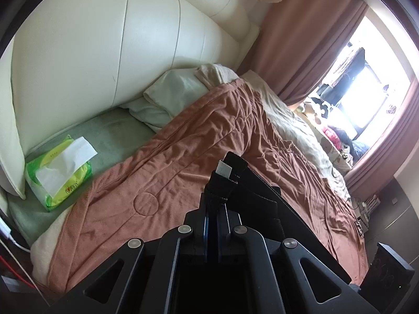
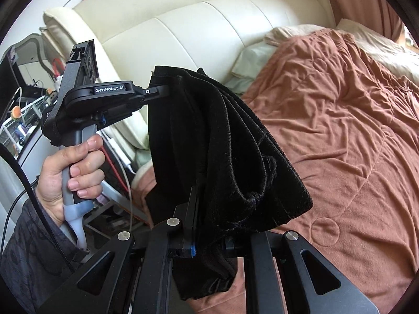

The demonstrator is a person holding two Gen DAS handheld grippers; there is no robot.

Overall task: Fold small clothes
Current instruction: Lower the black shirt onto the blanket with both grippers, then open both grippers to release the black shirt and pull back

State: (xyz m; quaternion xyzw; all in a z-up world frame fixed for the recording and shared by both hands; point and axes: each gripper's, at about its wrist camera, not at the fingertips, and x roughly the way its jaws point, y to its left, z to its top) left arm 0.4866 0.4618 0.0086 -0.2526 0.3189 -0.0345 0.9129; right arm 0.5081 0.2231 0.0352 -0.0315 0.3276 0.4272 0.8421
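Jaws of both grippers pinch the black garment (image 2: 235, 144); right view shows both.

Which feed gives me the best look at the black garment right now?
Right wrist: the black garment hangs bunched in mid-air over the brown quilt, pinched by both tongs. Left wrist shows only a folded edge with a white label, clamped ahead.

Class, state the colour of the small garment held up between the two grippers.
Black: the soft fleecy garment shows best in the right wrist view.
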